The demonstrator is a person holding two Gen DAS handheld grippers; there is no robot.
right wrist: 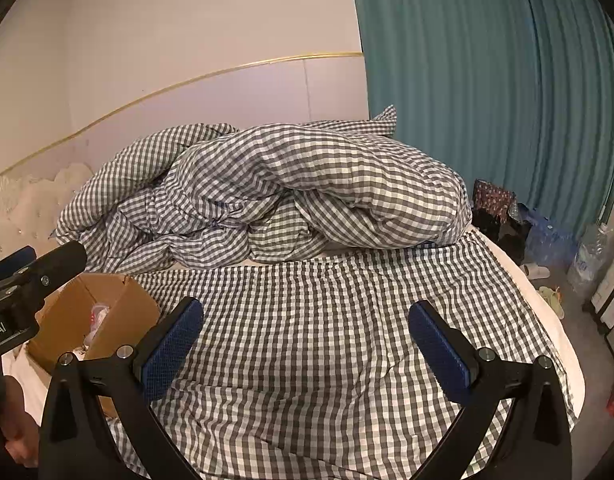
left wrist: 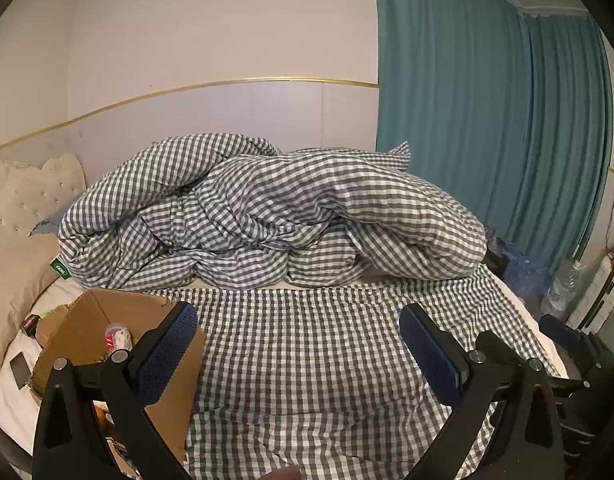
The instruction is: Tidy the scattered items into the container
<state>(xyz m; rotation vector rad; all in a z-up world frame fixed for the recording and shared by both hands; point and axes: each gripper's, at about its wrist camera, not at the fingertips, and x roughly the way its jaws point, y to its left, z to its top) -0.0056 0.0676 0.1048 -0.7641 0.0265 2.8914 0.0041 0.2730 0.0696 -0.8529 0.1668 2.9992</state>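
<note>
Left wrist view: left gripper (left wrist: 299, 344) spread wide and empty above checked sheet (left wrist: 307, 360). Cardboard box (left wrist: 91, 320) open at lower left on bed, just behind left finger, with small red-and-white item (left wrist: 117, 336) inside. Crumpled checked duvet (left wrist: 267, 216) heaped beyond, against wall. Teal curtain (left wrist: 487, 120) at right. Right wrist view: right gripper (right wrist: 307, 340) likewise wide apart, holding nothing, over same sheet; box at left, other gripper's black body above it.
</note>
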